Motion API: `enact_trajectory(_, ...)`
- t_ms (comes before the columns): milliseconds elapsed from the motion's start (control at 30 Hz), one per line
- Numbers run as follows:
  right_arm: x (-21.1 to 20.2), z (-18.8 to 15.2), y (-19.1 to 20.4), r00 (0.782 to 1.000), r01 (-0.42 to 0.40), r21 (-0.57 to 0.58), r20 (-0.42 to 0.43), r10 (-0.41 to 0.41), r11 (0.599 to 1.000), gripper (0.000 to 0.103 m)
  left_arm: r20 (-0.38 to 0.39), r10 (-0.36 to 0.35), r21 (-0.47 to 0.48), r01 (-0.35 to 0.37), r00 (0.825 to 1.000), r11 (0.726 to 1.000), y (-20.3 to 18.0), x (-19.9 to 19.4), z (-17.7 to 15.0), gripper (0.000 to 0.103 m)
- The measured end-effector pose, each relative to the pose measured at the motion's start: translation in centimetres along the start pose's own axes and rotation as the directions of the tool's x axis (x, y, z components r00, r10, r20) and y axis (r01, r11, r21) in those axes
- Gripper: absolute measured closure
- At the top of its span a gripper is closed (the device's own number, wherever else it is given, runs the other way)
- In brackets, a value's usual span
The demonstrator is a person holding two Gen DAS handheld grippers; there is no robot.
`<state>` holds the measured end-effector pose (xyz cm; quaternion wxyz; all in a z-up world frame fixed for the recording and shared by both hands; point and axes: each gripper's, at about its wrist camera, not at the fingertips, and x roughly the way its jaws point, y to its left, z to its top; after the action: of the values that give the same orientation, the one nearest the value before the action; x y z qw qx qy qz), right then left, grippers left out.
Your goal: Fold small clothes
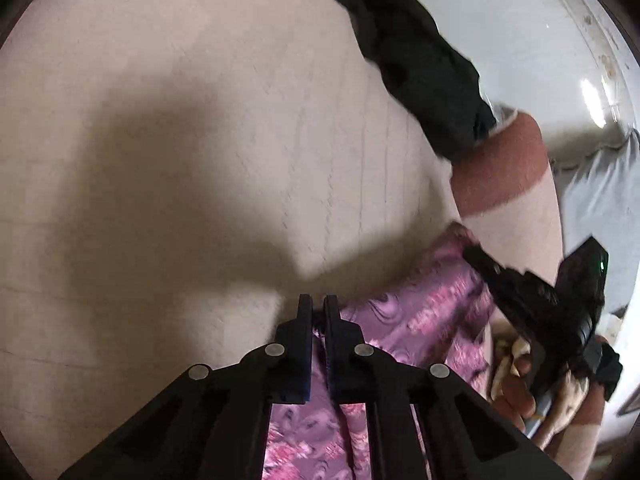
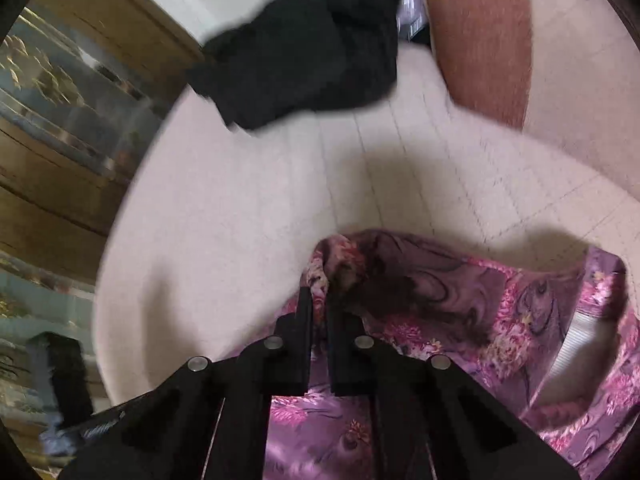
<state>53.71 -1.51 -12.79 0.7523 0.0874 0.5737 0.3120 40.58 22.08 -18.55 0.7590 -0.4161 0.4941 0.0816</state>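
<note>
The pink floral garment [image 1: 424, 312] lies at the near edge of the cream quilted surface [image 1: 200, 140], spreading toward the right side of that surface in the left wrist view. Beyond its far hem the quilted surface is bare and broad, shadowed in part. A black garment [image 2: 304, 56] sits at the far edge, well apart from the pink one, with a rust-coloured band [image 2: 484, 40] of the covering just beside it. Past the surface's left edge, in the right wrist view, stands a wooden cabinet with glass [image 2: 72, 92].

The left gripper [image 1: 319, 302] has its jaws drawn together on a corner of the pink garment, cloth pinched between the pads. The right gripper [image 2: 319, 294] is likewise closed on a bunched fold at the garment's far corner. In the left wrist view the right gripper's body reaches the garment's far right corner, a hand [image 1: 516, 384] behind it.
</note>
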Motion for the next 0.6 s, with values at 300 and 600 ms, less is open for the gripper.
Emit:
enact_trajectory(300,-4.6,-2.0,-2.6,0.995,-0.022,0.093,0.101,0.013,0.995,0.047,0.008,0.014,0.074,-0.015,1.000,0.997,-1.4,0.3,0.3,0.096)
enact_trajectory(600,-18.4,-9.8,-12.0,0.961,0.175,0.125,0.194,-0.197,0.977,0.044,0.040,-0.011,0.471,-0.009,0.999,0.882,-10.9,-1.0,-1.2,0.028)
